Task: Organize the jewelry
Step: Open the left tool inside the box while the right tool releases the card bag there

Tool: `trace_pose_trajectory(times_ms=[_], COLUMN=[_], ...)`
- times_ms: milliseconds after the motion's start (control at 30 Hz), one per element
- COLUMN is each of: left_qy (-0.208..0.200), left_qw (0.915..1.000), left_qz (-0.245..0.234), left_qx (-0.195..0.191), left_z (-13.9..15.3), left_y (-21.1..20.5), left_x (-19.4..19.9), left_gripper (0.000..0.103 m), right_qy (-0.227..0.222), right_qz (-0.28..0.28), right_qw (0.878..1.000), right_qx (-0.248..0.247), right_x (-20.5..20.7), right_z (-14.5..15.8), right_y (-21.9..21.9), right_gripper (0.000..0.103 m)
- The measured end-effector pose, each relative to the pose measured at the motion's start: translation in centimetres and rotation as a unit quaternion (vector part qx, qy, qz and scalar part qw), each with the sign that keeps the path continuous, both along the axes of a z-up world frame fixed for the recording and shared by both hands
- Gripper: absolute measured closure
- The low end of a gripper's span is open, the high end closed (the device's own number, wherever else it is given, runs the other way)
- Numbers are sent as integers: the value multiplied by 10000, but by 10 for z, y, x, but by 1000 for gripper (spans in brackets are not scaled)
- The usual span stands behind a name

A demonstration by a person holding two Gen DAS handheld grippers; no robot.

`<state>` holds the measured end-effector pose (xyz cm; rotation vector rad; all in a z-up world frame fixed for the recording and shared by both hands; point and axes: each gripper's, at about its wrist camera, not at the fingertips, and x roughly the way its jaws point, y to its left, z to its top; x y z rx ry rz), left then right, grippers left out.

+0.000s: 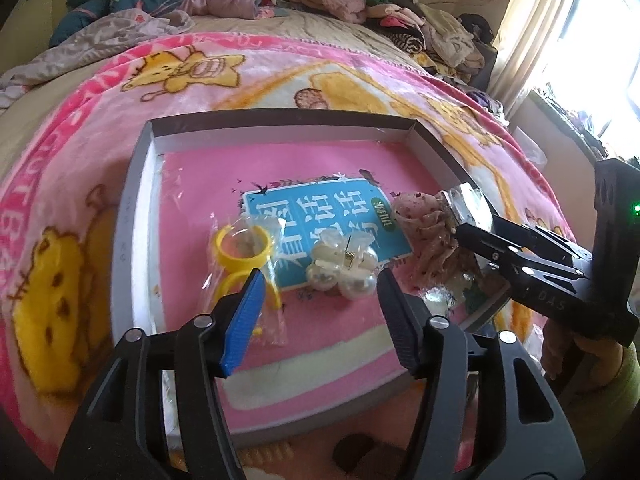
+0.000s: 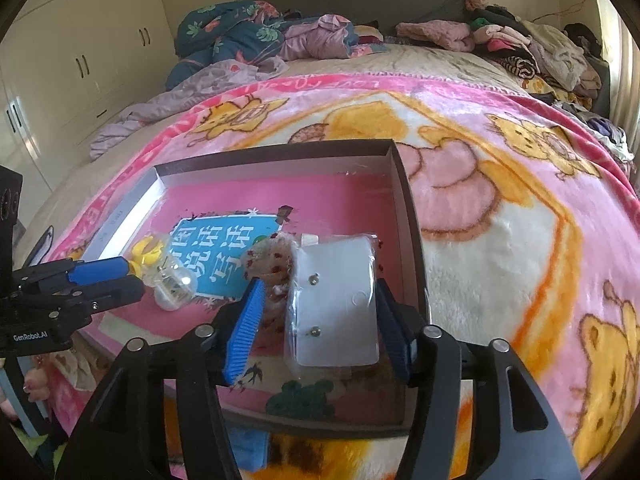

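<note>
The left claw point(image 1: 320, 284) is released, its jaws standing apart. A pearl hair clip point(image 1: 343, 264) lies just ahead of the gap between them in the shallow box point(image 1: 280, 122), and a yellow ring in a clear bag point(image 1: 244, 248) lies by the blue finger. The clip is judged light, hard and slippery, best pinched across its body. The right claw point(image 2: 318, 312) is also released; a white card in plastic wrap point(image 2: 334, 300) lies between its jaws, a pink scrunchie point(image 2: 272, 260) just beyond. The card is judged thin and slick, best taken by its edges.
</note>
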<state>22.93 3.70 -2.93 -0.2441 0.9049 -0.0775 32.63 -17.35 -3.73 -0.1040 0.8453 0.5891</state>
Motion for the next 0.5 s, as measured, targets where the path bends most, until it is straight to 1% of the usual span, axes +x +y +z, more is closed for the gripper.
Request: trace_pose_trajectory(times_ms=[67,167,233,300,333,500], left_qy=[-18,-44,-49,-79,-103,-180], left_qw=[10000,10000,9999,9999,9998,9996], left_qz=[18,75,106,149,159,238], left_qx=[1,36,24,6,-2,15], left_z=[2,6,8,11,13,20], left_y=[2,5,7,9,10,15], left_x=[-5,-12,-18,-23,-26,-38], left_gripper=[50,43,43,35,34,25], right_qy=[-8,-58,-95,-138,-156,-235], right_qz=[-22,-41,-52,-72,-79,-92], right_qw=[10000,9999,9999,9998,9997,9995], right_qx=[48,73,92,128,148,184], right_x=[-5,-12,-16,-21,-23,-34], right_z=[3,9,13,18,21,30], right_y=[-3,-6,-7,-10,-11,-14], right_gripper=[42,36,33,30,28,26])
